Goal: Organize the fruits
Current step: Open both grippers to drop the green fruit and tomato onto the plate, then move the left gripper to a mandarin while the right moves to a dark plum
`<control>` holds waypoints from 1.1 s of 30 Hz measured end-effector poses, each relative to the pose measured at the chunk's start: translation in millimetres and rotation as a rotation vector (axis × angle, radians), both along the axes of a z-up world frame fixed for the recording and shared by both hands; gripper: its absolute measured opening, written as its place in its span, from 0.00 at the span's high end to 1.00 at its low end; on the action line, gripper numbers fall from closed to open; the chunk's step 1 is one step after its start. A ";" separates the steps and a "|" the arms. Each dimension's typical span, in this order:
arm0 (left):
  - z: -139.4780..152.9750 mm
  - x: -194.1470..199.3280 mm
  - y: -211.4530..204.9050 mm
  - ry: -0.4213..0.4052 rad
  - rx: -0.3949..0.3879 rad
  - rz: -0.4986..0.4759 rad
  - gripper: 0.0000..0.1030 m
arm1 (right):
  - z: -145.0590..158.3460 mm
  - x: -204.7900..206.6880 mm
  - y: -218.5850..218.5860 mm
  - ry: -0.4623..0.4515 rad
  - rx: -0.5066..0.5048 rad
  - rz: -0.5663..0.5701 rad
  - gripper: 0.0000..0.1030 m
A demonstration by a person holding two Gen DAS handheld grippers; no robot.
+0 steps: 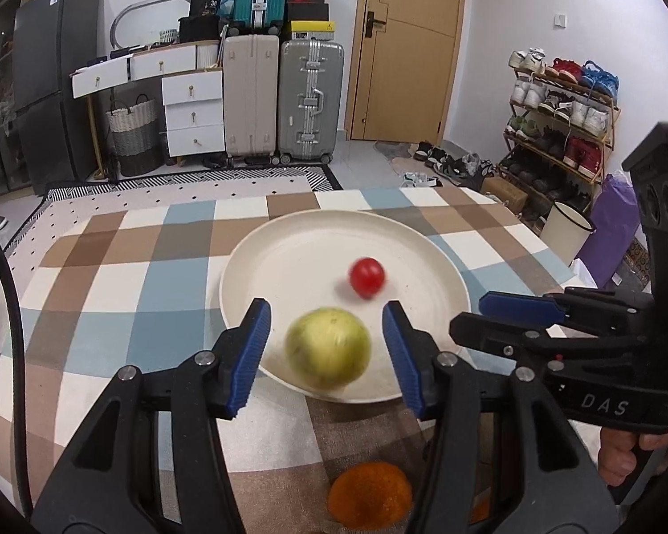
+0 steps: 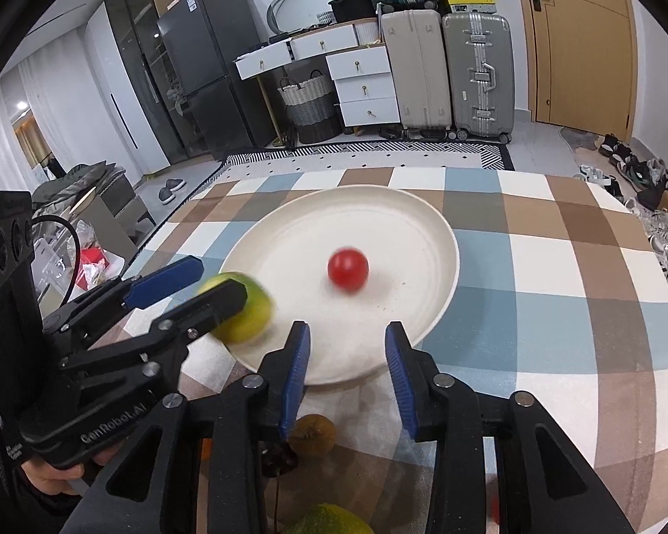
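A white plate (image 1: 289, 258) (image 2: 378, 222) lies on the checked tablecloth. On the plate sits a small red tomato (image 1: 367, 277) (image 2: 348, 268), blurred. A round green fruit (image 1: 329, 349) (image 2: 249, 316), also blurred, rests at the plate's near rim between the fingers of my left gripper (image 1: 325, 305) (image 2: 218, 276). There is a gap on each side of it, so the pads do not press it. My right gripper (image 2: 347, 327) (image 1: 470, 313) is open over the plate's near edge, short of the tomato, with nothing between its fingers.
An orange (image 1: 369, 496) lies on the cloth under my left gripper. Beneath my right gripper are a brownish fruit (image 2: 312, 434), a dark cherry (image 2: 279, 460) and a yellow-green fruit (image 2: 329, 520). Suitcases, drawers and a shoe rack stand beyond the table.
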State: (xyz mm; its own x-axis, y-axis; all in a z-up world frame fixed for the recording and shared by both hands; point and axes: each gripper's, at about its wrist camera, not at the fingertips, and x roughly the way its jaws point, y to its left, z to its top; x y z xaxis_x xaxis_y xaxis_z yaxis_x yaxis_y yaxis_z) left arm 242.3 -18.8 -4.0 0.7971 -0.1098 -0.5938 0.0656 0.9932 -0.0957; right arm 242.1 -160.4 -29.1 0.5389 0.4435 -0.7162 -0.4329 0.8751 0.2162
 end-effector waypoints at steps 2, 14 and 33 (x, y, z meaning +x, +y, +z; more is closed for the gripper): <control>4.7 -5.9 2.5 -0.015 0.012 0.014 0.28 | 4.2 -5.6 -3.6 -0.015 -0.004 -0.003 0.53; 21.8 -67.3 20.4 -0.071 0.041 0.044 0.01 | 27.9 -49.3 -23.0 -0.087 0.012 -0.024 0.02; 11.5 -128.1 28.4 -0.042 0.022 0.036 0.01 | 32.1 -95.0 -49.5 -0.090 -0.031 -0.114 0.00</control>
State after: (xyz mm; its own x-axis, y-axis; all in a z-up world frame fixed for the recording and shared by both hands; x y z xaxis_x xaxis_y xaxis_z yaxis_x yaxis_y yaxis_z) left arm 114.2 9.6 7.4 0.8245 -0.0679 -0.5618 0.0331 0.9969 -0.0719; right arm 147.2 -209.9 3.0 0.6473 0.3541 -0.6750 -0.3467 0.9254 0.1530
